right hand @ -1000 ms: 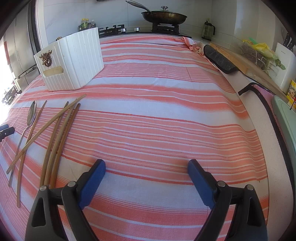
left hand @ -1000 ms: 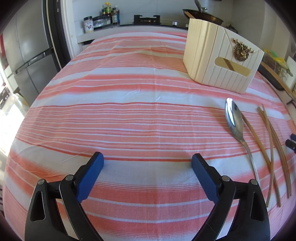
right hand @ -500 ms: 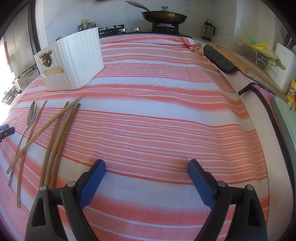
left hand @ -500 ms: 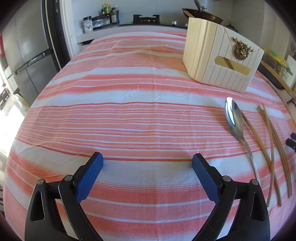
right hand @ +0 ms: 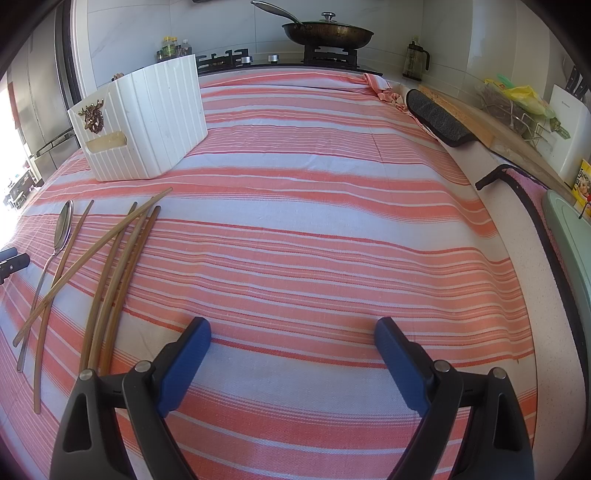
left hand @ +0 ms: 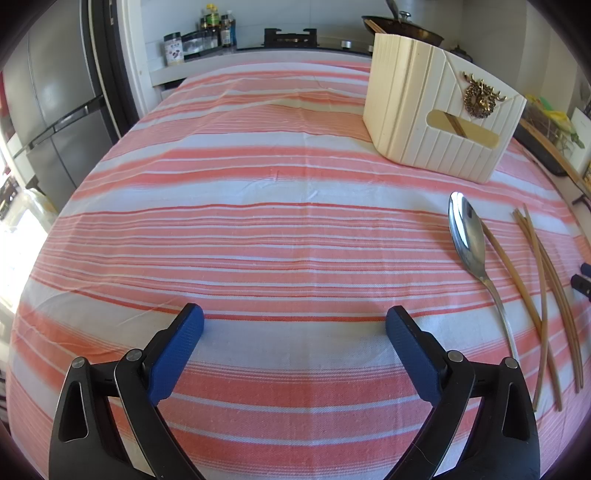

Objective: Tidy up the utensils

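Note:
A steel spoon [left hand: 469,236] lies on the striped cloth at the right of the left wrist view, with several wooden chopsticks [left hand: 543,288] beside it. A cream ribbed holder box [left hand: 436,118] with a gold deer badge stands beyond them. In the right wrist view the spoon [right hand: 61,229], chopsticks [right hand: 118,258] and box [right hand: 147,122] are at the left. My left gripper [left hand: 294,321] is open and empty, left of the spoon. My right gripper [right hand: 292,328] is open and empty, right of the chopsticks.
A striped tablecloth [left hand: 258,206] covers the table. A fridge [left hand: 55,110] stands at the left. A stove with a pan [right hand: 327,33] is behind the table. A dark mat [right hand: 439,122], a cutting board [right hand: 476,122] and a green tray [right hand: 569,236] line the right counter.

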The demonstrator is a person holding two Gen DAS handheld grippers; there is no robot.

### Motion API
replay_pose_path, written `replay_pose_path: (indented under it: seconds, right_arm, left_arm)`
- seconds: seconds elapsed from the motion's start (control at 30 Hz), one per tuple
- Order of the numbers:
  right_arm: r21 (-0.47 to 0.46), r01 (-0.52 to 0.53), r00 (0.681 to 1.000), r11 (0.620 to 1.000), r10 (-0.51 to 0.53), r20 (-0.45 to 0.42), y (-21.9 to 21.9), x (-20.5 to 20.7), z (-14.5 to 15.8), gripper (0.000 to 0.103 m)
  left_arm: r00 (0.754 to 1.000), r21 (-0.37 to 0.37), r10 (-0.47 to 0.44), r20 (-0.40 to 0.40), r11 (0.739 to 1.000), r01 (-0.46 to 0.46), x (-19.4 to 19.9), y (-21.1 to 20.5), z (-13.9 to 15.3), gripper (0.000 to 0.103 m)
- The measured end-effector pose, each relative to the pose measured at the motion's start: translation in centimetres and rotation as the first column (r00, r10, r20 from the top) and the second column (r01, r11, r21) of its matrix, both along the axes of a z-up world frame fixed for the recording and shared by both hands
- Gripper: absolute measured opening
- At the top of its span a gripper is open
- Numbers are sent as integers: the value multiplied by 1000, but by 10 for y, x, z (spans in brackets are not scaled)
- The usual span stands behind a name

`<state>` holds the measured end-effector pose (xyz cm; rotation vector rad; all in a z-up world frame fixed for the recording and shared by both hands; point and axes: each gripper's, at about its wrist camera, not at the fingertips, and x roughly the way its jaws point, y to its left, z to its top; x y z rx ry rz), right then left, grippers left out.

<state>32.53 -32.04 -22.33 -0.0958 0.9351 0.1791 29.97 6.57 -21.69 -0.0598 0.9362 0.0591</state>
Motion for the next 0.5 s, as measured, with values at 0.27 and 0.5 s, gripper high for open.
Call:
replay_pose_path:
  seconds: [0.27,0.5]
  right_arm:
    - [0,0,1000,1000,0,0,0,0,0,92]
    - [0,0,1000,1000,0,0,0,0,0,92]
  left_arm:
    - [1000,5,0,-3,1000,0,0,-2,0,100]
    - [1000,4,-1,-3,1000,1,0,-2,0,101]
